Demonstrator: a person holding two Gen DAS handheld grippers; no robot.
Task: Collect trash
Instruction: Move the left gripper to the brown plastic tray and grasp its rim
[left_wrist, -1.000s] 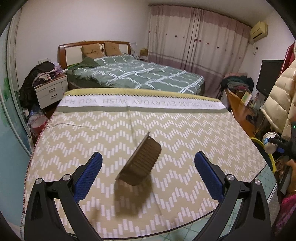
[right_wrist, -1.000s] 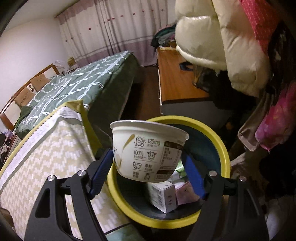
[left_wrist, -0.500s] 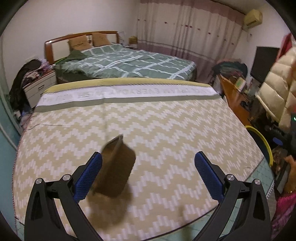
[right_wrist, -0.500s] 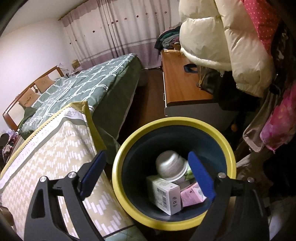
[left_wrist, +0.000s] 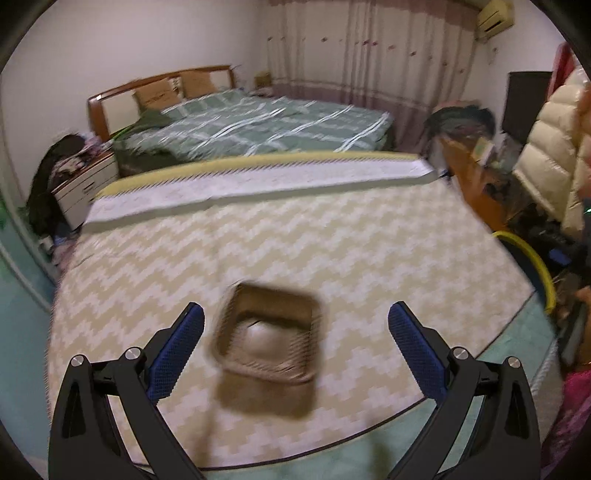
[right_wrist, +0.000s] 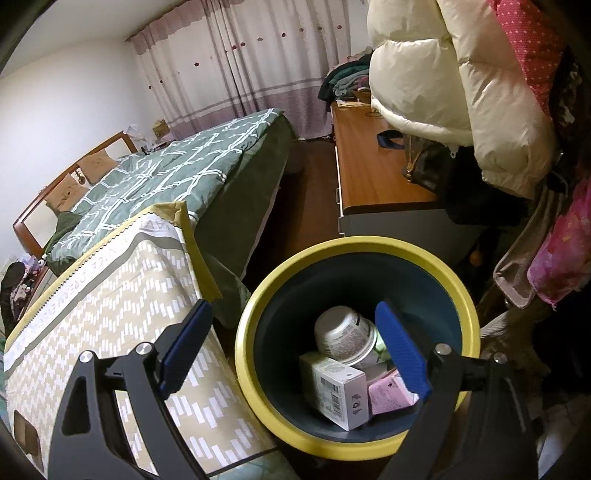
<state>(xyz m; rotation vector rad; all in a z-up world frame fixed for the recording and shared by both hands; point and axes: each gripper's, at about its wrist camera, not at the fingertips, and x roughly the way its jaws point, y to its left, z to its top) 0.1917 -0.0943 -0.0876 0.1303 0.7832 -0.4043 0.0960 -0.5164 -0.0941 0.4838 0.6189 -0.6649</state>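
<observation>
Low in the left wrist view, a brown square ridged paper tray (left_wrist: 267, 334) lies on the zigzag-patterned surface (left_wrist: 369, 251) between the left tool's (left_wrist: 295, 332) wide-open, empty jaws, nearer its left finger; the right tool (right_wrist: 291, 343) hangs open and empty over the yellow-rimmed bin (right_wrist: 255, 306).

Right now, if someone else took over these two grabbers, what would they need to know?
Left gripper: open, empty, over the brown paper tray on the zigzag cloth.
Right gripper: open, empty, above the yellow-rimmed bin.
Done: yogurt cup lies in the bin with a white box and a pink carton.
Left: grab the tray and bin it.
</observation>
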